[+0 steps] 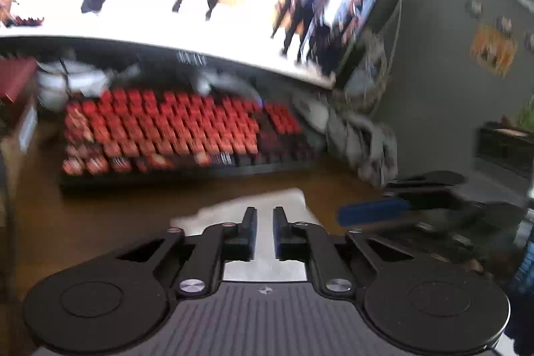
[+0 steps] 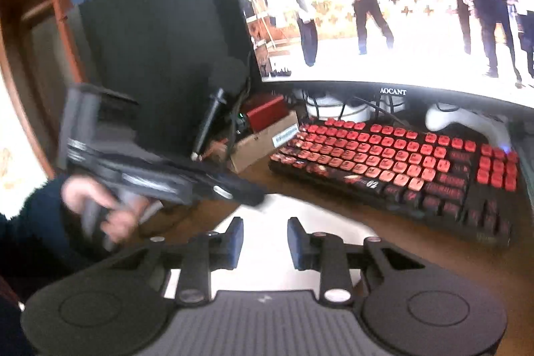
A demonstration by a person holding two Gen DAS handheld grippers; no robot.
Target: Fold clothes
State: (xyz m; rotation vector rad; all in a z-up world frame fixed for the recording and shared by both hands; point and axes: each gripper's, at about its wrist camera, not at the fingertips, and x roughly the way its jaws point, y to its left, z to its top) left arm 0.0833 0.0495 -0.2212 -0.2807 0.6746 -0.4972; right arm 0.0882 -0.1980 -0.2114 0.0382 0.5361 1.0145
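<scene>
Two tongs hang over a white cloth on the brown table (image 1: 100, 222). Left tongs (image 1: 265, 232) stand with a narrow gap between the fingers, nothing in it; the cloth (image 1: 263, 199) lies flat under them. Right tongs (image 2: 265, 242) are spread wider, empty, above the cloth (image 2: 300, 212). A hand (image 2: 110, 212) at the left grips the other tool. Beyond lies a red-keyed keyboard (image 2: 400, 155), "02" on its front edge, below a monitor (image 2: 383, 5) marked "AOCANT".

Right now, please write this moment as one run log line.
left gripper: open, empty | right gripper: open, empty | white cloth: flat on desk | keyboard: behind
</scene>
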